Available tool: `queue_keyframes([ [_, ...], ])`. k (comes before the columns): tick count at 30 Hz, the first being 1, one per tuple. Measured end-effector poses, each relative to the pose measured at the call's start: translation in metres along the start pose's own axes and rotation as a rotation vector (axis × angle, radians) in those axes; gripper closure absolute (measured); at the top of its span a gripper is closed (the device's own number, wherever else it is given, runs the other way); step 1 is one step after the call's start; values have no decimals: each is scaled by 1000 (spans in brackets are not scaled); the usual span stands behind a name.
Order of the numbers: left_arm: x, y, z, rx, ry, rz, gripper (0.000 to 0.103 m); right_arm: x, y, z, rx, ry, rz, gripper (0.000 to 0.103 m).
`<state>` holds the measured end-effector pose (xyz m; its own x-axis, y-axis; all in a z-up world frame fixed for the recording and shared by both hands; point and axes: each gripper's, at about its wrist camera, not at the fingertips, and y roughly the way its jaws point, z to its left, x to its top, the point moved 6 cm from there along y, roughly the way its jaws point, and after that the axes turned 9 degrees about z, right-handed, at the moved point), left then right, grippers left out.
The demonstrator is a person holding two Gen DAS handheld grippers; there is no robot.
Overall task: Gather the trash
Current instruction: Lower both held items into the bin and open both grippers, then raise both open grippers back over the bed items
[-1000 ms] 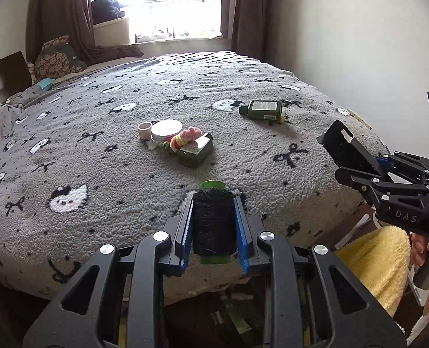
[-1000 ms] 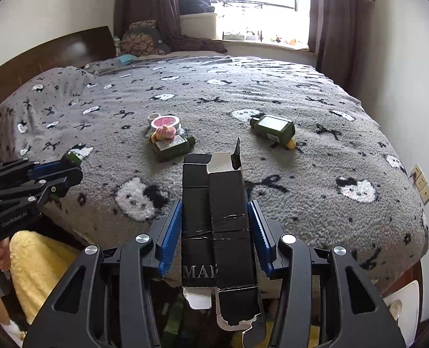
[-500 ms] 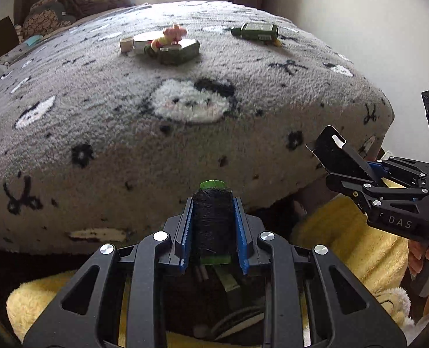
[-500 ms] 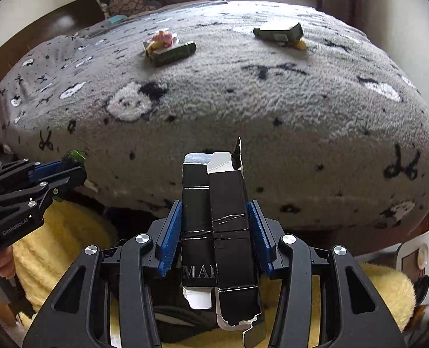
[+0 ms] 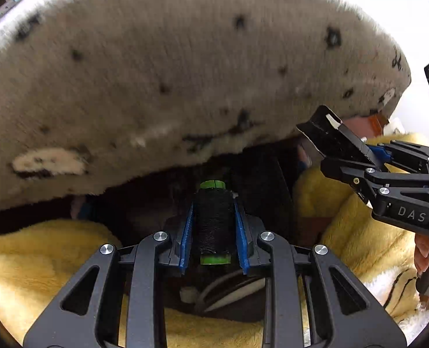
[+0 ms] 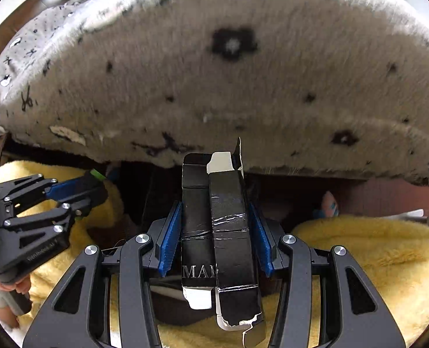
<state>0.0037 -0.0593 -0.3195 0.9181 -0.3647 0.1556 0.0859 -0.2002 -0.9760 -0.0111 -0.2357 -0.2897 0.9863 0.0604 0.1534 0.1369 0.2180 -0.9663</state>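
My left gripper (image 5: 213,203) is shut on a spool of black thread (image 5: 213,223) with green ends, pointing steeply down in front of the bed's edge. My right gripper (image 6: 215,211) is shut on a flattened black carton (image 6: 218,226) with a torn white flap. In the left wrist view the right gripper (image 5: 356,156) with its carton (image 5: 330,136) hangs at the right. The left gripper (image 6: 78,188) shows at the left of the right wrist view. Below both lies a dark opening (image 5: 223,298) with whitish things inside; what it belongs to is unclear.
The grey fleece blanket (image 5: 170,72) with black marks hangs over the bed edge above both grippers. Yellow fluffy fabric (image 6: 359,261) spreads left and right of the dark gap. A hand (image 5: 426,249) holds the right gripper's handle.
Both grippers have sunk from above the bed to below its edge and tipped downward. The bed top and its objects have left view. Both grips are unchanged.
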Motion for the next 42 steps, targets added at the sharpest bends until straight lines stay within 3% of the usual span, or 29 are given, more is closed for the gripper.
queue_keyframes([
  [10,-18,52,2,-77,-9,175,79,-6,47,-5,48,31,160,56],
  [16,-17,61,-4,-89,11,206,77,-2,58,-1,54,38,174,54],
  [18,-16,59,-4,-87,12,203,69,0,59,2,60,37,172,53],
  [19,-15,60,-5,-83,11,200,61,2,59,3,65,39,172,50],
  [21,-12,57,-4,-77,9,193,56,4,58,4,68,41,167,39],
  [24,-10,52,-4,-65,11,182,52,10,54,4,63,45,150,39],
  [28,-6,40,-2,-36,7,147,34,16,45,2,36,44,115,38],
  [30,-4,30,-1,-21,4,118,25,18,40,-1,13,50,94,27],
  [34,3,5,2,8,3,45,10,22,22,-7,-31,58,39,16],
  [42,18,-41,9,47,-6,-80,8,27,-18,-18,-64,70,-61,7],
])
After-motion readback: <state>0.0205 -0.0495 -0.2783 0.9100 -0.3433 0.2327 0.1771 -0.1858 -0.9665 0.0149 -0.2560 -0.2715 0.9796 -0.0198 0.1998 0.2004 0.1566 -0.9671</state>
